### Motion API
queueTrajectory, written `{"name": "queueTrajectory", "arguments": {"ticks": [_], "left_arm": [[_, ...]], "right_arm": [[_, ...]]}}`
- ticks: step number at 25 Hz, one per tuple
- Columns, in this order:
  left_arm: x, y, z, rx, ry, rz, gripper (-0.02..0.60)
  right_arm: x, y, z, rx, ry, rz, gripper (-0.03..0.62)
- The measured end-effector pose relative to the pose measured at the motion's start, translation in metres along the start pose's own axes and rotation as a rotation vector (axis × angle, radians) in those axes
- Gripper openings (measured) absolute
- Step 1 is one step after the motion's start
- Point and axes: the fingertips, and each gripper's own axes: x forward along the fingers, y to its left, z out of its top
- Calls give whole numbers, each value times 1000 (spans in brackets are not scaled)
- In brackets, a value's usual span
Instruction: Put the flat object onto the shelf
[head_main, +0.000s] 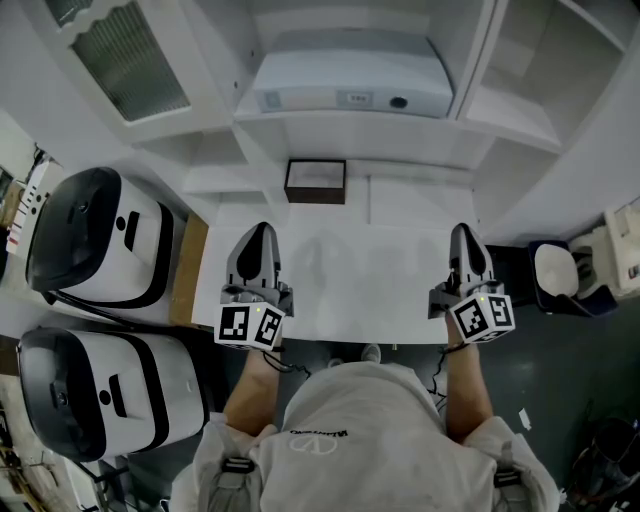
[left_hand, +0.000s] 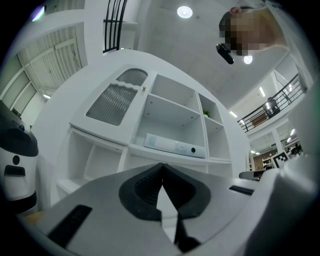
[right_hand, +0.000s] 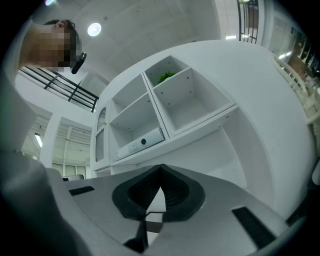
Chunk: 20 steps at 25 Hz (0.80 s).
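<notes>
pre-grasp, i judge: left gripper (head_main: 261, 232) and right gripper (head_main: 464, 232), both pressed together empty, must open toward the dark-framed flat panel (head_main: 315, 180) under the white shelf (head_main: 340, 126).

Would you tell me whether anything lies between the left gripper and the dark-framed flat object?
Nothing visible does: only bare table lies between the left gripper and the dark-framed flat object.
</notes>
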Motion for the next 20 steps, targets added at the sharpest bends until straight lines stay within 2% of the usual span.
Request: {"name": "queueTrajectory", "arguments": {"ticks": [20], "left_arm": [[6, -1, -5, -29, 6, 5, 5]], "right_arm": [[3, -6, -4, -4, 15, -4, 9]]}}
